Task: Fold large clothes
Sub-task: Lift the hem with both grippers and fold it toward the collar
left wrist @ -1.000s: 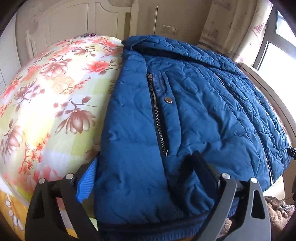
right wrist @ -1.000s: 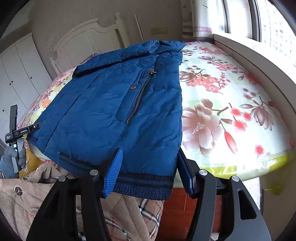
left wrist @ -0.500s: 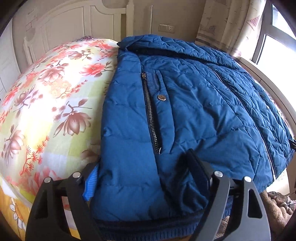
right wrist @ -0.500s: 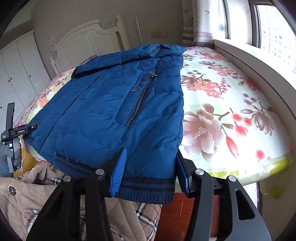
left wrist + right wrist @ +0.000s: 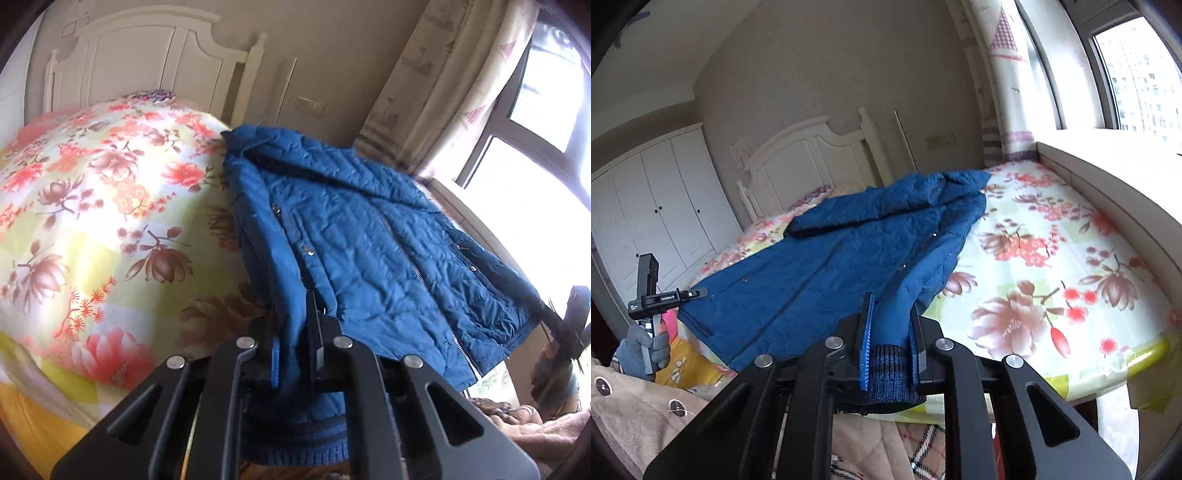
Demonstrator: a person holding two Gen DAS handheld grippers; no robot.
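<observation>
Closed since half a second ago: both grippers, each now pinched on the hem of the blue jacket and raised off the bed, where before each stood wide open around flat cloth. Left gripper clamped tight on a bunched fold at the jacket's left bottom corner, fingers nearly together with only the cloth between them, ribbed waistband hanging below the black frame. Right gripper likewise squeezed on the opposite bottom corner, striped knit waistband gripped between the blue pad and the black finger and drooping under them. Jacket spread face up across the flowered bed sheet, collar toward the white headboard, hem end lifted and drawn toward the foot of the bed, cloth pulled into taut ridges running from each grip toward the collar. Seen from the right wrist view: left gripper off at the far left, level with the hem, held upright in a gloved hand, handle pointing down. Seen from the left wrist view: right gripper at the far right edge by the jacket's corner, dark against the bright window, hand behind it blurred and hard to make out. Below both grips, a beige quilted garment with plaid lining, heaped at the foot of the bed. White wardrobe along the left wall.
</observation>
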